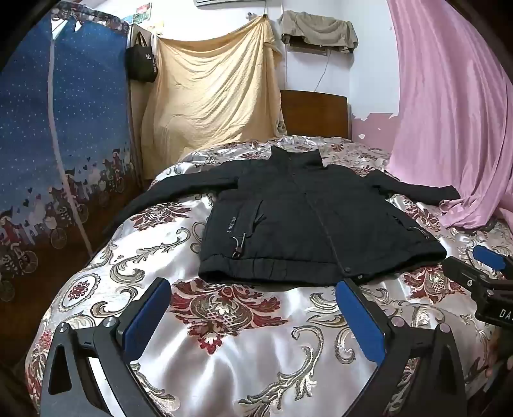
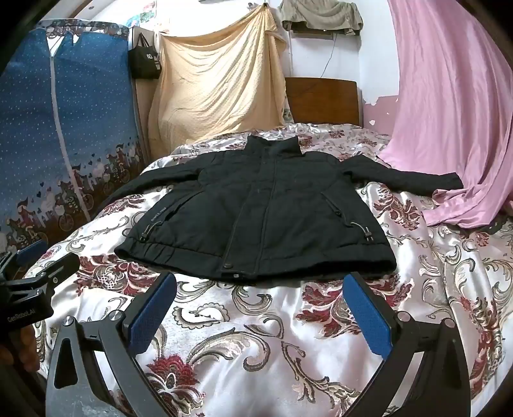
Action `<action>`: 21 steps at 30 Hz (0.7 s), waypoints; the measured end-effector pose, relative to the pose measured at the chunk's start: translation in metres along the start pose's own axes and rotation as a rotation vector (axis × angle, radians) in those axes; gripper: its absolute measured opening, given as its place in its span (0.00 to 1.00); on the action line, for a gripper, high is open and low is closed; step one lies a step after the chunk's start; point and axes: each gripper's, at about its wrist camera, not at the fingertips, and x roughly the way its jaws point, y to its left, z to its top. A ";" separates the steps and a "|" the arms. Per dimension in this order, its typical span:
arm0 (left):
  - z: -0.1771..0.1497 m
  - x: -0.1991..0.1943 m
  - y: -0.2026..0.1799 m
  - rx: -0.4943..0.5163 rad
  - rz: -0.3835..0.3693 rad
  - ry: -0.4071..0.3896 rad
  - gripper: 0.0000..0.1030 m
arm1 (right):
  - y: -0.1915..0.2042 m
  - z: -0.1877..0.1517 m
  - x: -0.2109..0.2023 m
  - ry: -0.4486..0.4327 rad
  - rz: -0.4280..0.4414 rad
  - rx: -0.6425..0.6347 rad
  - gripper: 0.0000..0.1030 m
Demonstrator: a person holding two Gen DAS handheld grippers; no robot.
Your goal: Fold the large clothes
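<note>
One jacket [image 1: 307,221], collar pointing away.

a black jacket [image 1: 307,221] lies flat, front up, sleeves spread, on a flowered satin bedspread [image 1: 224,353]. the left gripper [image 1: 253,290] hovers near its hem, jaws wide apart, holding nothing.

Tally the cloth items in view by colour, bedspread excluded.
Black: 2, jacket and hanging bag
Pink: 1, curtain
Yellow: 1, hung sheet
Blue: 1, wardrobe cover
Khaki: 1, cloth on wall unit
Total: 6
</note>
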 end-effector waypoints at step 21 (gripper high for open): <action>0.000 0.000 0.000 0.002 0.001 -0.003 1.00 | -0.001 -0.001 0.000 0.001 0.002 0.005 0.99</action>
